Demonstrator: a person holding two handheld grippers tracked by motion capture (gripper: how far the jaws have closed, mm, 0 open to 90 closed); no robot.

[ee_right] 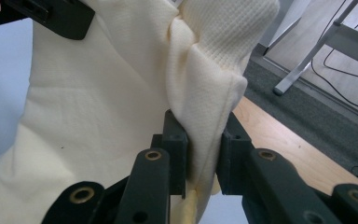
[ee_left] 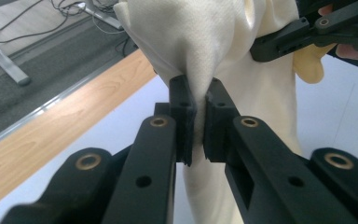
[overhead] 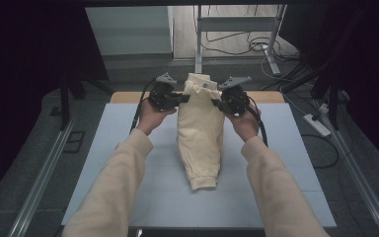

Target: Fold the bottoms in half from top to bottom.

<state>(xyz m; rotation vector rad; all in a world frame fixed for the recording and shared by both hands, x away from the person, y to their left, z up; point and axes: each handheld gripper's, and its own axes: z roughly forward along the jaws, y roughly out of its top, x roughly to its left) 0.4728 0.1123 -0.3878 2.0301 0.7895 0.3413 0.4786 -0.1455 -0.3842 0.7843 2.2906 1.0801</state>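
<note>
A cream-coloured garment (overhead: 201, 133) hangs lifted at its far end over the pale blue mat (overhead: 118, 133), its ribbed cuff end trailing on the mat toward me. My left gripper (overhead: 184, 98) is shut on the garment's top left edge; in the left gripper view the cloth (ee_left: 200, 51) is pinched between the two pads (ee_left: 185, 126). My right gripper (overhead: 216, 103) is shut on the top right edge, where a thicker folded seam of the cloth (ee_right: 205, 107) sits between its jaws. Both grippers face each other across the garment.
A wooden table edge (overhead: 128, 96) runs along the far side of the mat. Beyond it stand a metal frame leg (overhead: 198, 44) and loose cables (overhead: 256, 47) on the floor. A power strip (overhead: 317, 124) lies at the right.
</note>
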